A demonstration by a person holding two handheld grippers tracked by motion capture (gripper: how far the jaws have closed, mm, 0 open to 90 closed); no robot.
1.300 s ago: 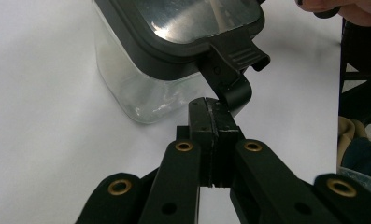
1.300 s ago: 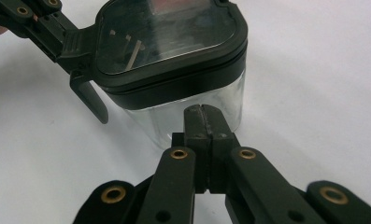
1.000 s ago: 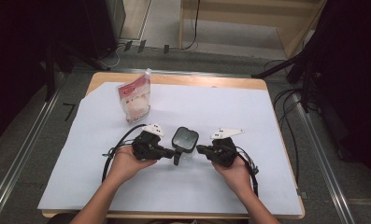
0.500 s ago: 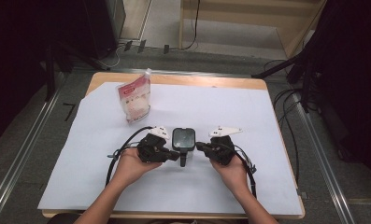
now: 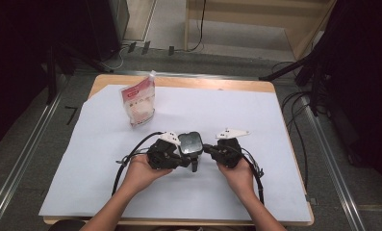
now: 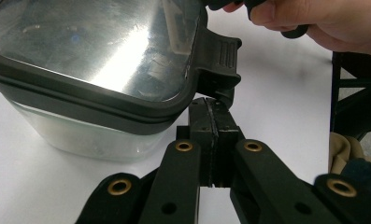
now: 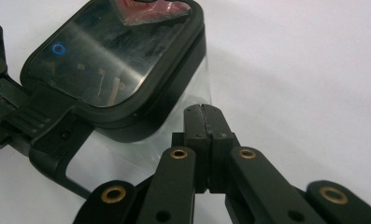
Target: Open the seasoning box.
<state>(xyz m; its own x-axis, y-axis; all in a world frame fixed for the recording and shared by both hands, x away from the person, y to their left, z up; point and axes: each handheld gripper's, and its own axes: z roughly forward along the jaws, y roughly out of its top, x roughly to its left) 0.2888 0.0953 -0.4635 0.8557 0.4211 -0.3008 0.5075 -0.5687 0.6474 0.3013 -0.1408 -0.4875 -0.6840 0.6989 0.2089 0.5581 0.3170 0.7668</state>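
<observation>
Both grippers now pressed closer against the clear lidded container (image 5: pixel 190 143) than a second ago. Left gripper (image 6: pixel 210 122) jaws closed under the lid latch (image 6: pixel 219 58); right gripper (image 7: pixel 203 122) jaws closed, empty, beside the wall. Probably prying the latch open.

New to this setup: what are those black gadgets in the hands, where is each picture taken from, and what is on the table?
A person holds a hand-held claw in each hand: the left claw and the right claw. One picture looks down from above; the other two come from cameras riding on each claw. On the white sheet sits a clear container with a dark latched lid between the claws, and a red and white pouch farther back. Both claws have their jaws pressed together beside the container; neither holds anything.
</observation>
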